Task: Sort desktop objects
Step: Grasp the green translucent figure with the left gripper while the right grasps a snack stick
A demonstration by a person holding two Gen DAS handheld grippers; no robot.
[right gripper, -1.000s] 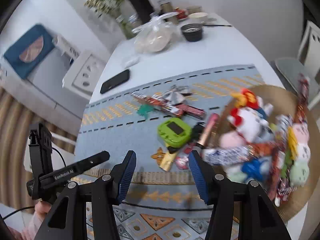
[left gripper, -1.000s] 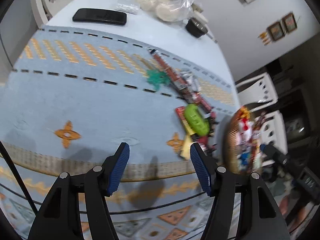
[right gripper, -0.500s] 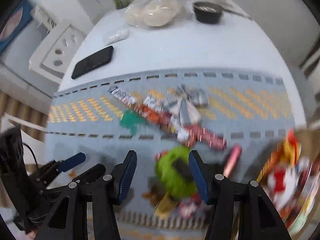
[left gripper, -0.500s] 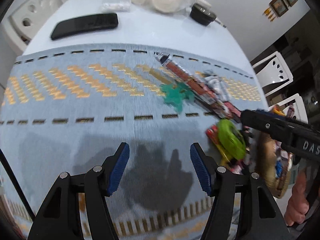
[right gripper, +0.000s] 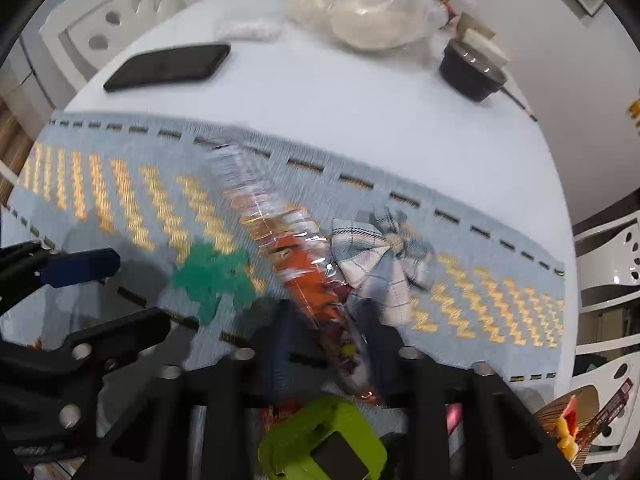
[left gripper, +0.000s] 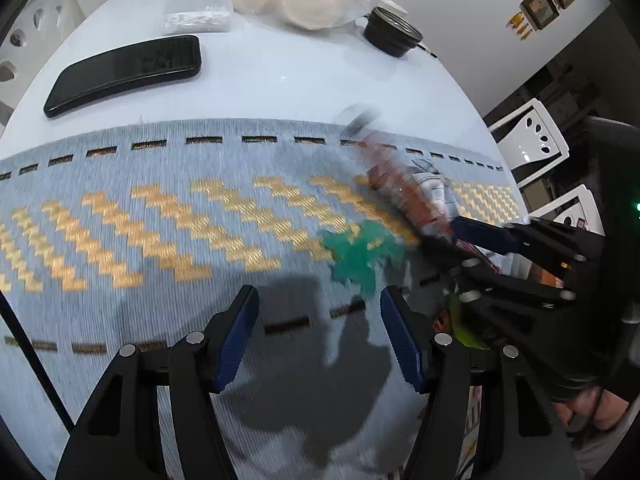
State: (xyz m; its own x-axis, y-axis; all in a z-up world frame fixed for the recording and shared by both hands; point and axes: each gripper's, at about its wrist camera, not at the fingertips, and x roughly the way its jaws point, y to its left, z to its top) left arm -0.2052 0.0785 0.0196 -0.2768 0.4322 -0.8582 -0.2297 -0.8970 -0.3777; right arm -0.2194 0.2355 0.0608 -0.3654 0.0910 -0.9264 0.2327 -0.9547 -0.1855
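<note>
A clear plastic bag (right gripper: 372, 12) with pale round lumps in it and a small black bowl (right gripper: 472, 70) sit far back on the white counter (right gripper: 340, 112), and a basket (right gripper: 576, 416) stuffed with bright toys peeks in at the near right edge. The right hand-held gripper (right gripper: 326, 340) is closing its jaws around the near end of a long orange snack packet (right gripper: 296, 256), which lies on the blue and gold cloth (right gripper: 120, 192) beside a checked bow (right gripper: 384, 256). The left hand-held gripper (left gripper: 316, 336) hangs with its jaws apart and nothing in them, just by a green toy (left gripper: 360, 256).
</note>
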